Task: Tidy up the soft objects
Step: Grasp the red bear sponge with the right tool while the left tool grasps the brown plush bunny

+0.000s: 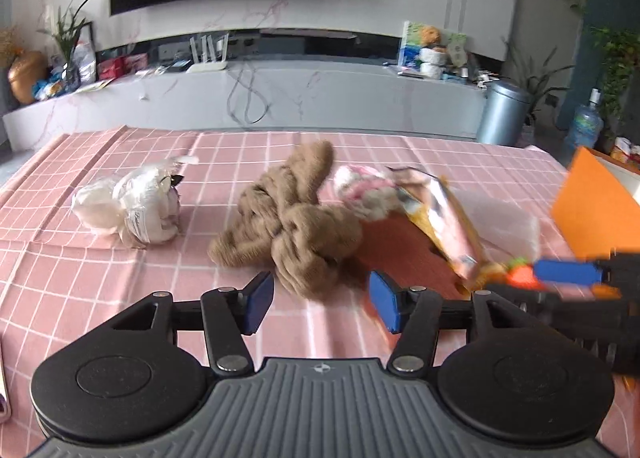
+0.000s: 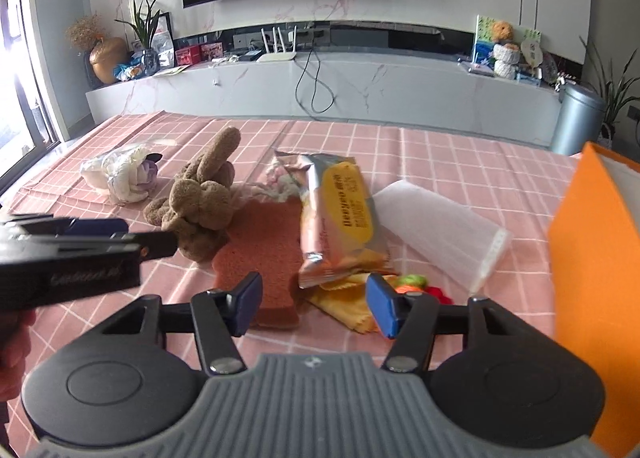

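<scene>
You have not put anything away yet, as far as the two views show. All the soft things lie in a loose bunch on the pink checked tablecloth (image 2: 460,146). The brown knotted cloth (image 1: 292,214) sits in the middle. The white wrapped bundle (image 1: 128,206) lies off to its left, apart from the rest. The reddish sponge (image 2: 264,254) lies flat beside the brown cloth. The snack bag (image 2: 340,214) rests partly on the sponge and touches a small pink and white fluffy thing (image 1: 364,190) at its far end. A yellow cloth (image 2: 344,298) peeks out from under the bag. A clear plastic sleeve (image 2: 436,230) lies to the right. A little orange and green toy (image 2: 412,286) sits near the yellow cloth. The orange box (image 2: 596,258) stands at the right edge of the table. I think that is where the things should go, but you cannot see inside it.

Your left gripper (image 1: 322,298) hovers low, aimed at the near edge of the brown cloth. Its jaws are spread wide and hold nothing. Your right gripper (image 2: 314,304) hovers low too. It points at the sponge and the yellow cloth, with its jaws wide apart and nothing between them. The two tools are side by side, close together.
</scene>
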A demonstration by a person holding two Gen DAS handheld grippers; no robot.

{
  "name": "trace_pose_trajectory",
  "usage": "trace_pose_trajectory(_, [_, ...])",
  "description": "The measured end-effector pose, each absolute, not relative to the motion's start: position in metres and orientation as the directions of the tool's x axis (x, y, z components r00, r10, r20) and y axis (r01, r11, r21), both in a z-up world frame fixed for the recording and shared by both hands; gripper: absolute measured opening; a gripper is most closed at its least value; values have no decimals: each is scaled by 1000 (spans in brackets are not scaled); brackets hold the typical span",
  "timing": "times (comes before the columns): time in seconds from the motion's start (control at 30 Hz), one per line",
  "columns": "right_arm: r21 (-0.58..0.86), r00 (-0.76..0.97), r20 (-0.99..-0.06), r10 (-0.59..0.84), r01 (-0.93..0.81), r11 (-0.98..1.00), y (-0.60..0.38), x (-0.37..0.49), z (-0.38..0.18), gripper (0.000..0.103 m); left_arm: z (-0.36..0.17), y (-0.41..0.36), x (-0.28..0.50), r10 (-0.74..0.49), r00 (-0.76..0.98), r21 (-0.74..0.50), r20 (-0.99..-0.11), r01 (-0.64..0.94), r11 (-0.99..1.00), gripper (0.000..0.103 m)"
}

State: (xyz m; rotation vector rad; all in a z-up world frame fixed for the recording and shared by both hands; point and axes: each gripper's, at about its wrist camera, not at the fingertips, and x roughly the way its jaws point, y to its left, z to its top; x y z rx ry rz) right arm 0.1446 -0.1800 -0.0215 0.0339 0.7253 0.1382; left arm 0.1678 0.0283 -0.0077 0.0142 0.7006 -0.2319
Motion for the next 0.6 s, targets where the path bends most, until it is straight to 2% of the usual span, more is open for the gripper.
trace_pose_trajectory(0.13, [127,705,-688,172,-116,985,-169,158,-34,57,-11,32,192,-218,717,-117,-662,188,975,67])
trace_pose_trajectory(0.27, [165,674,-712,196,-109,980,-159,168,-47,65,-16,36,208,-231,692,-172,-684,156,973,78])
trace_pose_trajectory(0.5, [160,655,-732,188,-102,982,-143,184,-59,69,-19,39,225,-222,662,-232,-716,75,970,85])
trace_pose_trajectory(0.53, [153,652,-736,182,-101,983,-142,185,-60,68,-20,39,228,-222,655,-241,-722,63,968,85])
trace_pose_trajectory(0.6, [154,650,-736,190,-113,982,-139,185,-61,60,-22,39,232,-231,643,-264,-730,46,964,75])
